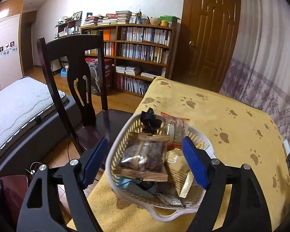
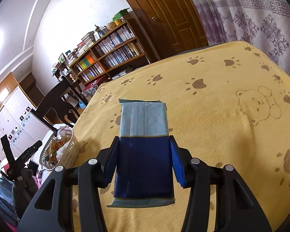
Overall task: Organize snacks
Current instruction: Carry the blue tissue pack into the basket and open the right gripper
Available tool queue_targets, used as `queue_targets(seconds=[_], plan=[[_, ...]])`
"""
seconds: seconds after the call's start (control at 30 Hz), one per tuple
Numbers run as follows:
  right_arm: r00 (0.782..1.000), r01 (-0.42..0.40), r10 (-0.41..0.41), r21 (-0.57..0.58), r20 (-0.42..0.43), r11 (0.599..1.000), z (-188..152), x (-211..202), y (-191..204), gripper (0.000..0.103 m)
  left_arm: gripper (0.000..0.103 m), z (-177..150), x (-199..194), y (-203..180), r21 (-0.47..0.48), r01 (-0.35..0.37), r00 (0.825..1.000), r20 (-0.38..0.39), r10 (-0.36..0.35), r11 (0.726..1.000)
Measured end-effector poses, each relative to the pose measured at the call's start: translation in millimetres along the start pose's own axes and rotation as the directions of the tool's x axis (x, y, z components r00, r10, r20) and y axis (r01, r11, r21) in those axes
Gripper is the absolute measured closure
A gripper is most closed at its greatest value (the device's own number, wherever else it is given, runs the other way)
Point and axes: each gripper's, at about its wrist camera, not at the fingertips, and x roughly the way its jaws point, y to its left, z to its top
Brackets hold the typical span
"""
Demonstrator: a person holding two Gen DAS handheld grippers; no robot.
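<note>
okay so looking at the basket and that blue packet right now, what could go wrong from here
1. The white basket sits at the table corner by the chair; a nudge from the open left gripper could tip it off.
2. The basket is already heaped with snacks, so adding the blue packet might spill some.
3. The right gripper holds the slick packet by its sides; it could slip.

White walls, wooden door (image 1: 210, 32), bookshelf (image 1: 137, 56), dark chair (image 1: 77, 81), curtain (image 2: 257, 19).
</note>
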Motion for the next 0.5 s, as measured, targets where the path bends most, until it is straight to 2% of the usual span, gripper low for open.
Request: queue_targets(seconds=[0.2,0.37,0.5], plan=[[0.999,-0.023,0.023,0.003,-0.041,1.000,-16.0,6.4,14.0,0.053,0.022,4.2,-15.8,10.2,0.006,0.004,0.999,0.039,-0.004,1.000],[0.997,-0.064,0.065,0.024,-0.042,0.998,-22.4,6.5,33.4,0.053,0.021,9.0,-34.9,16.1,0.013,0.022,0.997,0.080,-0.023,1.000],[0.992,-0.104,0.105,0.013,-0.067,0.994,-21.8,14.6,63.6,0.053,0.016,11.1,-55.3,18.3,0.026,0.039,0.990,0.135,-0.042,0.999]])
